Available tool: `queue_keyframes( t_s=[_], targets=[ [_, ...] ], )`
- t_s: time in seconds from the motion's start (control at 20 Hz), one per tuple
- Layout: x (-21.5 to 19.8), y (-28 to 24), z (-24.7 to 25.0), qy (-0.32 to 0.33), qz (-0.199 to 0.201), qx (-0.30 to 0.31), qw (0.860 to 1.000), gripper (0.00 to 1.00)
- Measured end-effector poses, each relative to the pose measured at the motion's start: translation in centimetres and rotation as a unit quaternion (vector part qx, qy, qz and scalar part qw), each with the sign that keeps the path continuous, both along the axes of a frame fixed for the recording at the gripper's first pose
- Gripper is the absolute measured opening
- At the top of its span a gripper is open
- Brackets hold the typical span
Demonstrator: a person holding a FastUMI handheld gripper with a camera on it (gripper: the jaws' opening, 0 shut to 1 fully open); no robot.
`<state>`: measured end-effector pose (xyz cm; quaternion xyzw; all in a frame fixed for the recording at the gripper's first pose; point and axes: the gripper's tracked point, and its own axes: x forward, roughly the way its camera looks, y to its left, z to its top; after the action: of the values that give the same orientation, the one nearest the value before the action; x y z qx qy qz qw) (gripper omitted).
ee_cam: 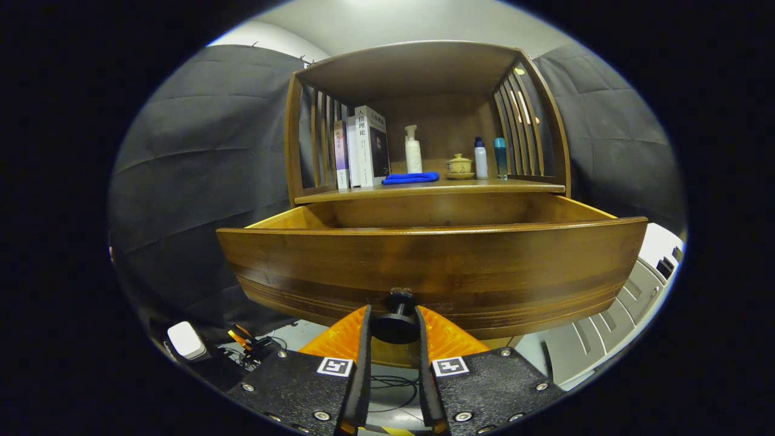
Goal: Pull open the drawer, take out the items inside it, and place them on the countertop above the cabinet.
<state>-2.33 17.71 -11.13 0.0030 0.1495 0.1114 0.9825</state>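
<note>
Brown wood makes up the drawer [433,272], and it is pulled well out from under the counter [430,191]. The gripper [392,327] has both fingers pressed on the round dark knob [395,324] at the middle of the drawer's front. I think another hard tug could drag the drawer right off its rails, or the knob could slip free. The front looks smooth and shiny. What lies inside is hidden behind the front. A blue cloth [412,177] sits near the counter's front edge.
</note>
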Motion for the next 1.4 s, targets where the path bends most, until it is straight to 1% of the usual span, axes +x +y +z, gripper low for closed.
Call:
queue_keyframes(
  t_s=[0.15, 0.25, 0.35, 0.4, 0.45, 0.5, 0.6, 0.7, 0.75, 0.9, 1.0, 1.2, 1.3, 1.4],
  targets=[
    [0.1, -0.1, 0.1, -0.008, 0.003, -0.011, 1.0, 0.34],
    [0.0, 0.0, 0.2, -0.006, 0.008, -0.008, 1.0, 0.35],
    [-0.3, 0.2, 0.5, 0.005, 0.019, 0.006, 1.0, 0.42],
    [-0.3, 0.0, 1.8, -0.006, 0.02, 0.012, 1.0, 0.45],
    [0.1, -0.6, 3.5, -0.032, 0.015, 0.008, 0.999, 0.48],
    [0.5, -1.2, 5.6, -0.058, 0.01, -0.001, 0.998, 0.55],
    [0.7, -1.3, 8.8, -0.091, 0.018, -0.002, 0.996, 0.7],
    [1.4, -0.9, 10.1, -0.073, 0.038, -0.003, 0.997, 0.86],
    [2.0, -1.2, 10.6, -0.062, 0.039, -0.009, 0.997, 0.93],
    [4.7, -2.0, 11.9, -0.045, 0.043, -0.031, 0.998, 0.94],
    [6.2, -2.0, 11.9, -0.02, 0.048, -0.027, 0.998, 0.94],
    [8.9, -1.9, 11.1, 0.055, 0.065, -0.005, 0.996, 0.94],
    [10.5, -2.8, 10.2, 0.091, 0.055, -0.006, 0.994, 0.94],
    [11.4, -3.1, 8.5, 0.15, 0.049, 0.003, 0.987, 0.94]
  ],
)
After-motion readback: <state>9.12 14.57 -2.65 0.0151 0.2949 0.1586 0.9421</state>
